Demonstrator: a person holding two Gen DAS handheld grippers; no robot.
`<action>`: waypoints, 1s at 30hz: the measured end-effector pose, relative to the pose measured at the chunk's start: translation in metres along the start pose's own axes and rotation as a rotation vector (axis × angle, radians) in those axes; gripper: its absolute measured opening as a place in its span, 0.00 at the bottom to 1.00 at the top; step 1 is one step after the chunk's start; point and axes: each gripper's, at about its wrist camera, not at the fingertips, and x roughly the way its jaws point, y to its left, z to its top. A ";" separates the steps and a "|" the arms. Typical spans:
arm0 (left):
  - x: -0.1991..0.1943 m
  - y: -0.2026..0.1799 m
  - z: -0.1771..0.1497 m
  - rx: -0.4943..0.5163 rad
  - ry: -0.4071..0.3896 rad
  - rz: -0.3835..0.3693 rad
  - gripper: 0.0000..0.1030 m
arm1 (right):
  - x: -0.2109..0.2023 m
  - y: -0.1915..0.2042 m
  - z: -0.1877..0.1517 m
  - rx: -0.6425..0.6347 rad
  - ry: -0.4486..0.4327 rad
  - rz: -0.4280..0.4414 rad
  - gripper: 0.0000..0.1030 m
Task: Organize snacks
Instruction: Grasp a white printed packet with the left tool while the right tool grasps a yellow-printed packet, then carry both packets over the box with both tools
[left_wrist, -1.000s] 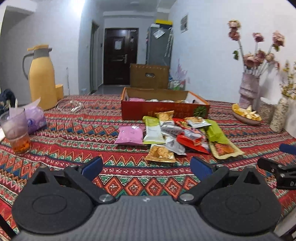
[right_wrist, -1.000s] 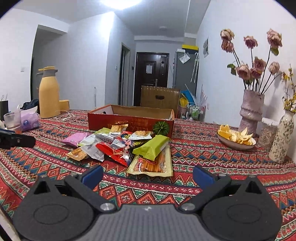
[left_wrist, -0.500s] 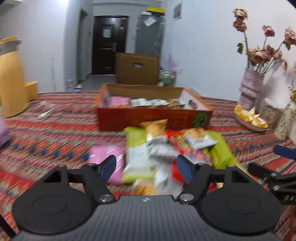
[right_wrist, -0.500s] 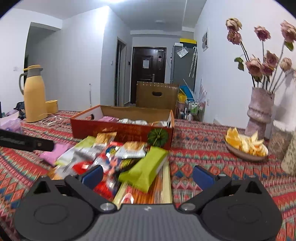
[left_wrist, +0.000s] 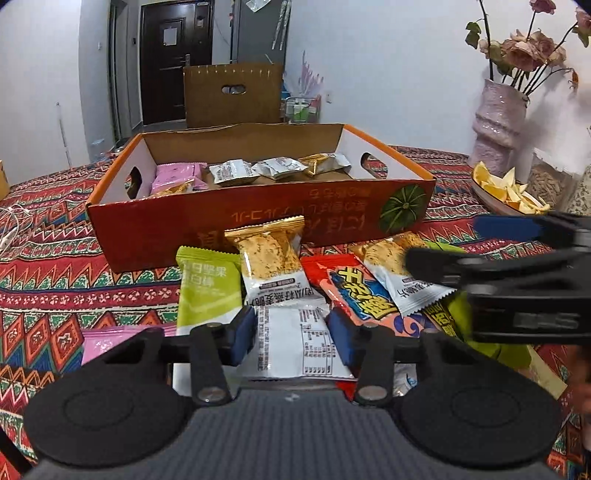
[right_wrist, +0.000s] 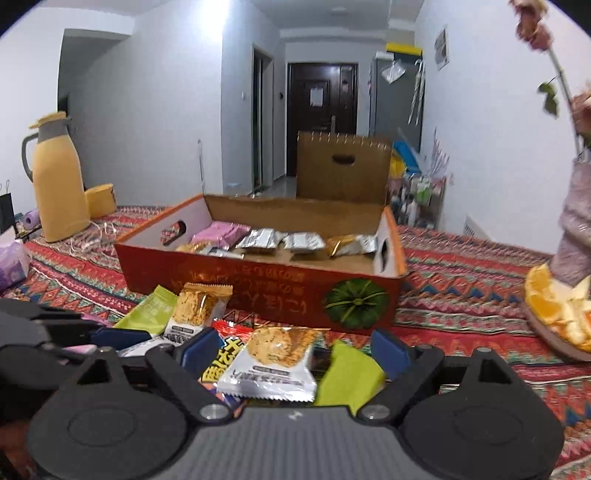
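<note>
Jaws of both grippers are closing around white crinkle-edged snack packets, neither gripped yet

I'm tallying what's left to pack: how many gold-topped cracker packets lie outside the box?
2. One packet sits by the box; the other packet lies right of it, on a red packet. More may hide in the pile.
</note>
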 end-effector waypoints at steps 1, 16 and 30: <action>0.001 0.000 -0.001 0.006 0.009 -0.008 0.47 | 0.007 0.003 -0.001 -0.002 0.010 0.002 0.84; -0.054 -0.002 0.003 -0.002 -0.093 0.036 0.40 | -0.004 0.007 -0.004 0.021 -0.026 0.002 0.43; -0.190 -0.008 -0.065 -0.125 -0.173 0.109 0.41 | -0.168 0.019 -0.061 0.078 -0.108 0.002 0.43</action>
